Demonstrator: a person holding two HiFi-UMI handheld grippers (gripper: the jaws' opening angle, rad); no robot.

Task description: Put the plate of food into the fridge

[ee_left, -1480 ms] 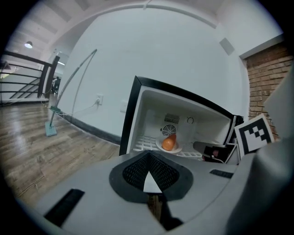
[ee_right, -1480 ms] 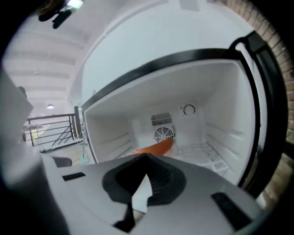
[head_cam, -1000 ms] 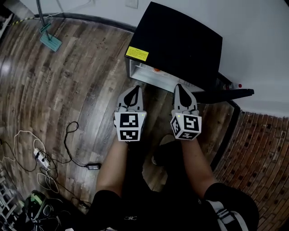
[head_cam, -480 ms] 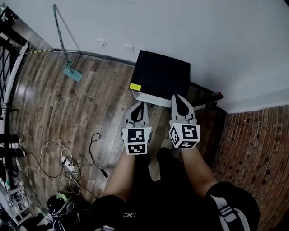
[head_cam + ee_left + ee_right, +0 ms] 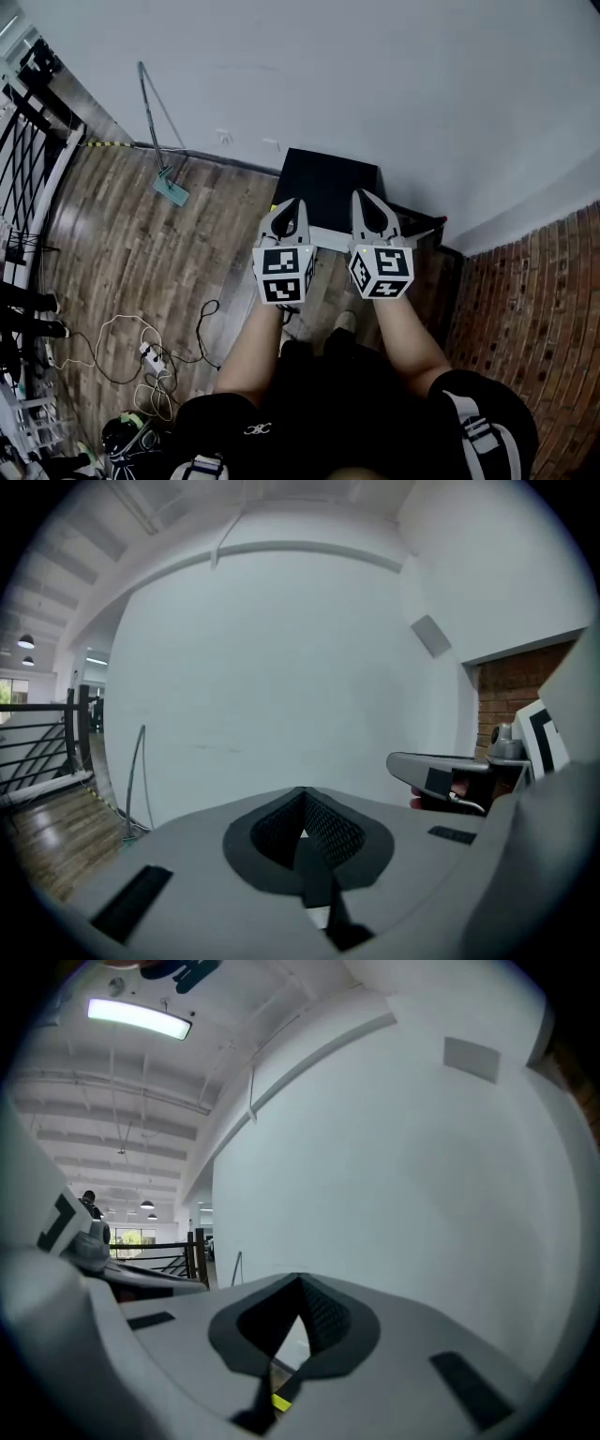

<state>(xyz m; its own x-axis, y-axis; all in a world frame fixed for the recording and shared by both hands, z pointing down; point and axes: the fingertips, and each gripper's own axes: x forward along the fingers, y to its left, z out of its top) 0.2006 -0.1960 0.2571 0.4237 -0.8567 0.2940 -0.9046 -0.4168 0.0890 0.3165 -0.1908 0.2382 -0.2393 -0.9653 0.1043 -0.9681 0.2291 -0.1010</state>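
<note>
A small black fridge [image 5: 328, 183] stands on the wood floor against the white wall, its door [image 5: 419, 225] swung open to the right. My left gripper [image 5: 291, 206] and right gripper [image 5: 368, 199] hover side by side high above its front, hiding the opening. Both are shut with nothing between their fingers. In the left gripper view the left gripper [image 5: 302, 799] points at the bare wall, with the right gripper's body [image 5: 441, 772] beside it. The right gripper [image 5: 298, 1286] faces the wall too. No plate of food shows in any view.
A mop [image 5: 172, 190] leans on the wall left of the fridge. Cables and a power strip [image 5: 145, 356] lie on the floor at lower left. A black railing [image 5: 28, 159] runs along the far left, and a brick wall [image 5: 530, 300] stands on the right.
The head view has pulled up and back, so the fridge looks smaller and farther. Both grippers rose together and stayed shut.
</note>
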